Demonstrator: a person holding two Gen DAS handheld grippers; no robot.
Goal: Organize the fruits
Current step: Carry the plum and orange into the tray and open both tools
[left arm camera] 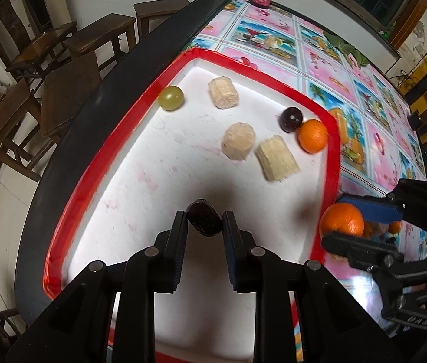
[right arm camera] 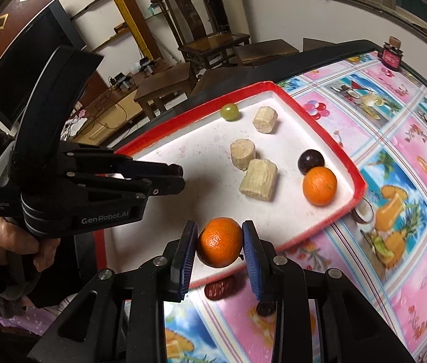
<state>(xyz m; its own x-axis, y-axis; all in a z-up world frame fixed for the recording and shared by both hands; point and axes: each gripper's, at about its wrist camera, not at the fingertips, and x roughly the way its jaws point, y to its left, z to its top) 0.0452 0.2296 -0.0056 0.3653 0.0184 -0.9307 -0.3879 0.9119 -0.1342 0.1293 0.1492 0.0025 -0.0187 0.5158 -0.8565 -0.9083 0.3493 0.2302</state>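
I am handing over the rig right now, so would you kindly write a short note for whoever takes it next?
Left gripper: shut on a dark date, above the red-rimmed tray.
Right gripper: shut on a tangerine, at the tray's near edge.
In the tray: green grape, three sugarcane pieces, dark plum, second tangerine.
Left: set down both held fruits; another date lies on the tablecloth.

We log a white tray (right arm camera: pixel 274 211) with a red rim. Inside it: one pale green grape (right arm camera: pixel 229 112), one dark purple grape (right arm camera: pixel 310 161), three beige cane pieces (right arm camera: pixel 258 180) with tan fibrous ends, one bright orange mandarin (right arm camera: pixel 319 186). A second orange mandarin (right arm camera: pixel 220 242) sits between blue-ribbed pads (right arm camera: pixel 251 260). The date (left arm camera: pixel 205 218) is wrinkled, near-black maroon. The tablecloth (right arm camera: pixel 401 211) shows pink and blue squares printed with fruit and drinks.
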